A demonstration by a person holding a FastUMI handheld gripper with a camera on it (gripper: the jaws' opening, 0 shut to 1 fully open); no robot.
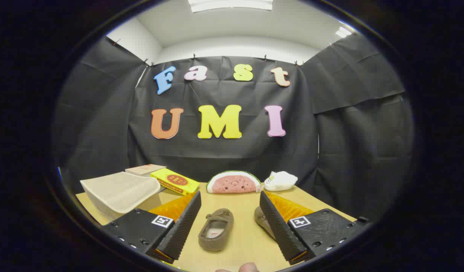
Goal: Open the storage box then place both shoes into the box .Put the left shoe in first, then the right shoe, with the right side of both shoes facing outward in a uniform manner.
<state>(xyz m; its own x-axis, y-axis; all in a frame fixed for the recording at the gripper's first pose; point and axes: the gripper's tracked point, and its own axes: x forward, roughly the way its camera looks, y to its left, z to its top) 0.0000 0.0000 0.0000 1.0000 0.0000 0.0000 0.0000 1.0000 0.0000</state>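
table (239,241): pale wood top, running from the near edge back to the booth's black cloth wall
shoe (216,229): lying flat on the table near its near edge, opening facing up, toe pointing toward the far edge
second shoe (263,223): lying just right of the first, mostly hiding behind a gripper finger
box (120,192): sitting at the left edge, its pale lid tilting open
yellow pack (175,181): lying just behind the box, toward the far left corner
tan carton (145,169): lying behind the yellow pack
watermelon toy (233,183): sitting at the middle of the far edge
white plush (280,181): sitting just right of the watermelon toy, at the far edge
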